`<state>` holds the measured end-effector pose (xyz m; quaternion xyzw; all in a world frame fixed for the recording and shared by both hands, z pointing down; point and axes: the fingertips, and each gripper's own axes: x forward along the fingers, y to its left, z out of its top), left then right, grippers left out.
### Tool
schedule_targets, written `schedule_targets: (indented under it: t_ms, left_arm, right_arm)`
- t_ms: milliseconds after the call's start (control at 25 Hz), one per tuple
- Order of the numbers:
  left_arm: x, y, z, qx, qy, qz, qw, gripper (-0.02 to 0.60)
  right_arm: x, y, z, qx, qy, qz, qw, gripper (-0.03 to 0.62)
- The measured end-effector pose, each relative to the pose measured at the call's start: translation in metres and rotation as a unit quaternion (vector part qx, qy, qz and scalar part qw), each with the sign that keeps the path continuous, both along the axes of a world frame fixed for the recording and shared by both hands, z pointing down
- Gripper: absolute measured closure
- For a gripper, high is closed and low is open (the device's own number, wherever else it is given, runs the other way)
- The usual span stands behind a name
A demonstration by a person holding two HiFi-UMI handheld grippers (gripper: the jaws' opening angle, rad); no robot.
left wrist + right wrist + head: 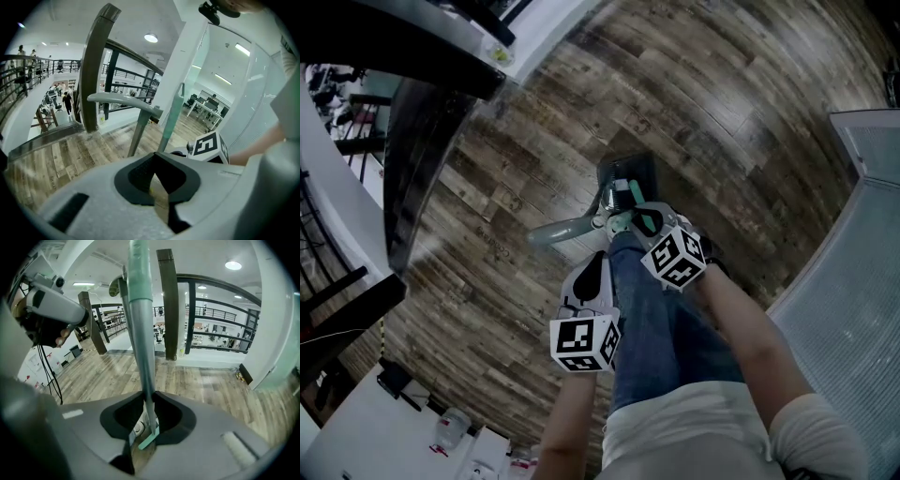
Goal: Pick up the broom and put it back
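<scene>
The broom's grey pole, with a teal sleeve higher up, stands upright between the jaws of my right gripper, which is shut on it. From the head view that gripper is over the dark dustpan on the wood floor, and a pale grey handle sticks out to the left. My left gripper hangs nearer my leg, apart from the pole. In the left gripper view its jaws meet at the tips with nothing between them. Beyond them stand a grey pole with a crossbar grip and the teal broom pole.
A dark railing ledge runs along the left and a frosted glass wall along the right. A white table with small bottles is at lower left. A dark pillar stands ahead.
</scene>
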<state>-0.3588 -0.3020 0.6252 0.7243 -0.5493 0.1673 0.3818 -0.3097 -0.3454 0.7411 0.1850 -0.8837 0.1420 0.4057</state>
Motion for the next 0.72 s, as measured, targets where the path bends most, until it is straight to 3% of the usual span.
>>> schedule_targets:
  t_ms: [400,720]
  left_arm:
    - [0.021,0.023,-0.028,0.016,-0.007,0.005,0.9998,0.574]
    - [0.039,0.049,-0.055,0.032,-0.013,0.009,0.9994,0.574]
  right_arm:
    - [0.038,0.026,-0.027,0.011,0.003,0.031,0.999,0.513]
    - [0.059,0.044,-0.074,0.033,-0.021,0.063,0.997,0.513]
